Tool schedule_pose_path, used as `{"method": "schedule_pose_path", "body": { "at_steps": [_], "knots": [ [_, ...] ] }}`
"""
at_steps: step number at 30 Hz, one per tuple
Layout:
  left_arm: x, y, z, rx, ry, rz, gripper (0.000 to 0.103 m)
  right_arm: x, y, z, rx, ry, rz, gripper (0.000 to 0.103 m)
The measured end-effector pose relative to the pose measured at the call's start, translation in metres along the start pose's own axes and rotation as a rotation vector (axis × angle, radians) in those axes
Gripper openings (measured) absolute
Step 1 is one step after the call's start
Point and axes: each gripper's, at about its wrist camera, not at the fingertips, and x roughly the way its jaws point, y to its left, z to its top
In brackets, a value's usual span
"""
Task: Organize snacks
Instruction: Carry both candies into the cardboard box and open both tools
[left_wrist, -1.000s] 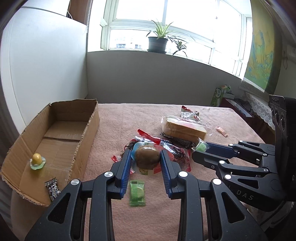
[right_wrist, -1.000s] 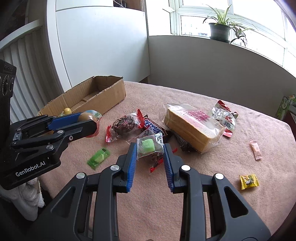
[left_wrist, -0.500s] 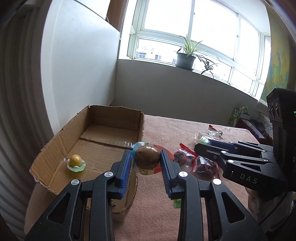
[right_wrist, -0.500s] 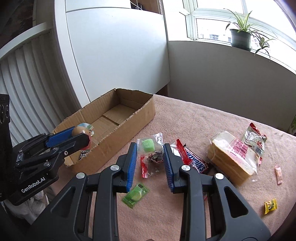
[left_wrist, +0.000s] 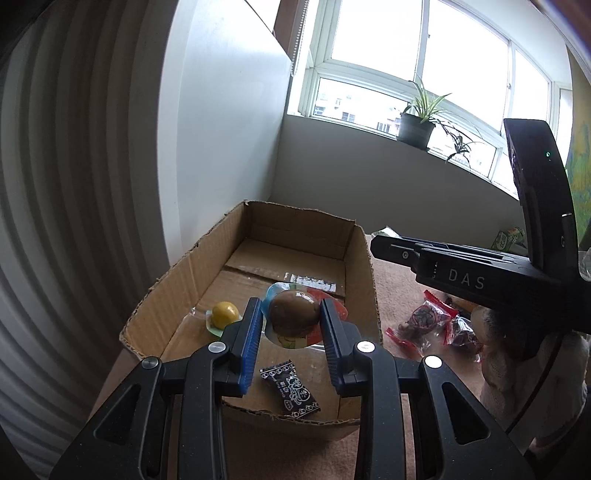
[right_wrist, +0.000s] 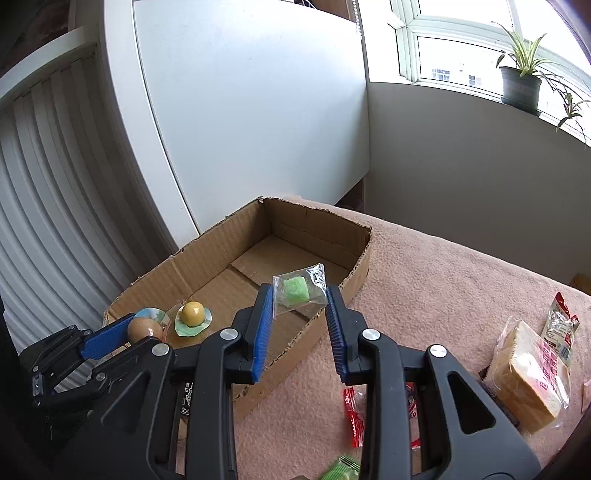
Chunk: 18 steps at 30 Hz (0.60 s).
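The left gripper (left_wrist: 291, 319) is clamping a round, glossy brown snack (left_wrist: 293, 313) in a domed plastic cup between its ribbed blue pads, holding it above the near end of an open cardboard box (left_wrist: 360, 254). The right gripper (right_wrist: 299, 301) is pinching a crinkly clear packet with a soft green cube inside (right_wrist: 297, 290), its jaws closed on the packet's edges, over the box's right-hand wall.

Inside the box, a smooth yellow ball-shaped snack (left_wrist: 224, 313) in a scalloped, pale green cup is resting on the corrugated floor just left of the left gripper's pad, and a flat black wrapper with white printing (left_wrist: 290, 387) is lying near the box's ragged front edge. A strip of shiny tape (left_wrist: 310, 280) is running across the floor flaps.

The box is sitting on a fuzzy pink tablecloth (right_wrist: 461, 280). On the cloth to the right, sliced bread in a clear printed bag (right_wrist: 532, 373), a crumpled silver-and-red packet (right_wrist: 559, 319), red-edged pouches of dark wrinkled fruit (left_wrist: 424, 321) and a green ridged wrapper (right_wrist: 341, 469) are lying scattered. A spiky potted plant (right_wrist: 521, 77) is standing on the windowsill.
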Motion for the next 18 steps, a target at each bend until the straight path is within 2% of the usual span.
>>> {"method": "schedule_pose_path", "body": {
  "at_steps": [9, 10, 11, 12, 13, 15, 16, 17, 18],
  "knots": [
    [0.009, 0.015, -0.002, -0.014, 0.022, 0.018, 0.030, 0.034, 0.012, 0.007, 0.001, 0.044, 0.024, 0.030],
    [0.010, 0.015, -0.002, -0.015, 0.023, 0.020, 0.031, 0.037, 0.013, 0.007, 0.000, 0.048, 0.025, 0.033],
    [0.010, 0.015, -0.002, -0.016, 0.025, 0.022, 0.031, 0.038, 0.014, 0.007, 0.001, 0.048, 0.024, 0.043],
    [0.010, 0.017, -0.002, -0.018, 0.027, 0.021, 0.031, 0.038, 0.014, 0.007, 0.002, 0.044, 0.023, 0.059],
    [0.011, 0.018, -0.002, -0.021, 0.030, 0.019, 0.032, 0.038, 0.015, 0.007, 0.001, 0.037, 0.024, 0.065],
    [0.009, 0.020, -0.002, -0.029, 0.026, 0.020, 0.036, 0.037, 0.017, 0.007, -0.004, 0.031, 0.022, 0.068],
    [0.008, 0.020, -0.002, -0.034, 0.022, 0.024, 0.049, 0.036, 0.018, 0.007, -0.004, 0.029, 0.020, 0.068],
    [0.006, 0.022, -0.002, -0.040, 0.011, 0.026, 0.054, 0.035, 0.018, 0.008, -0.003, 0.028, 0.020, 0.068],
    [0.004, 0.023, -0.002, -0.044, 0.004, 0.028, 0.054, 0.034, 0.017, 0.008, -0.002, 0.027, 0.021, 0.068]
  ]
}}
